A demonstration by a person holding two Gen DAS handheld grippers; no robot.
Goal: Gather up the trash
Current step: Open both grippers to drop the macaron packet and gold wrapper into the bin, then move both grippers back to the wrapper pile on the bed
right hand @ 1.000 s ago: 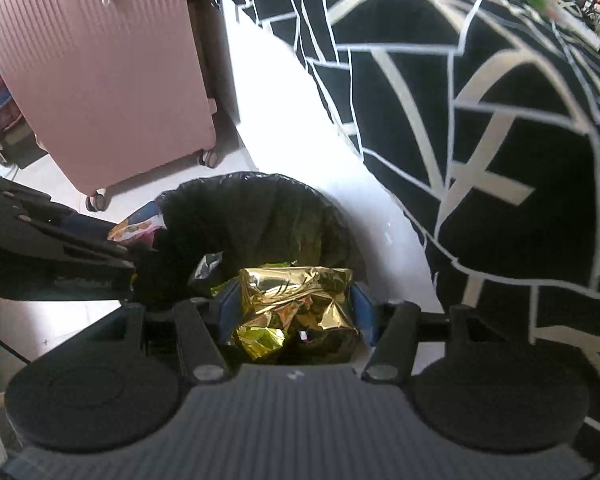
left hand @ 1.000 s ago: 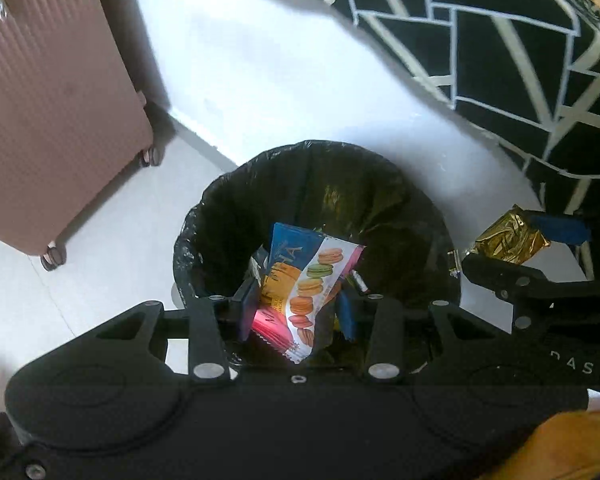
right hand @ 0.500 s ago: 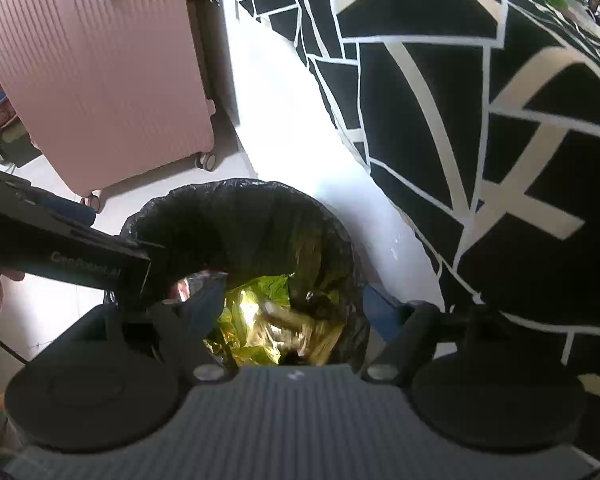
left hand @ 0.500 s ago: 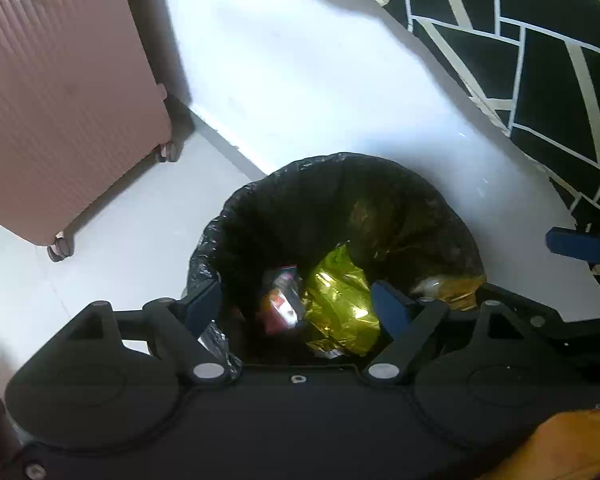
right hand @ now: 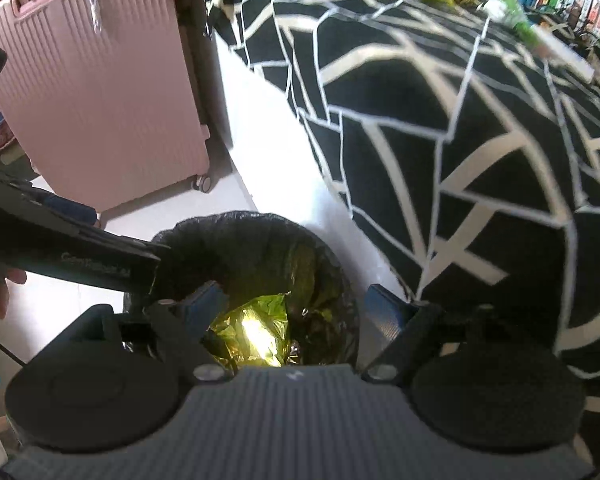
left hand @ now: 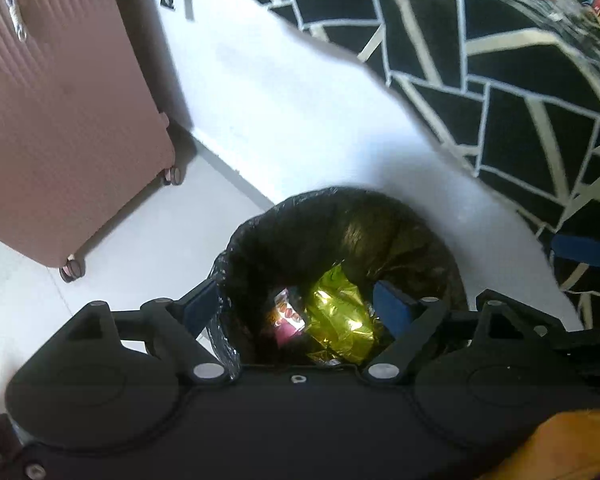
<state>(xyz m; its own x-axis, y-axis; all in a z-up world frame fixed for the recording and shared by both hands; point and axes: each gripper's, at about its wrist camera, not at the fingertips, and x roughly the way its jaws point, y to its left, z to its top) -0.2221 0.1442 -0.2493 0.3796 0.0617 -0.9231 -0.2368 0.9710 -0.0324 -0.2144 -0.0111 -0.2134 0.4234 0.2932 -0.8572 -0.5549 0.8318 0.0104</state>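
Crumpled gold foil wrapper (left hand: pixel 340 320) and pink printed snack packet (left hand: pixel 286 316) lie at the bottom of the round bin lined with a black plastic bag (left hand: pixel 340 224), below both tongs, touching neither. Left tongs (left hand: pixel 296 300) and right tongs (right hand: pixel 296 308) have just been opening; both gape, nothing between them. Both point steeply down over the bin mouth, side by side.

Two wrappers (left hand: pixel 336 320) in bin (left hand: pixel 340 224) (suitcase (left hand: pixel 60 120) left, bed (left hand: pixel 500 80) right)
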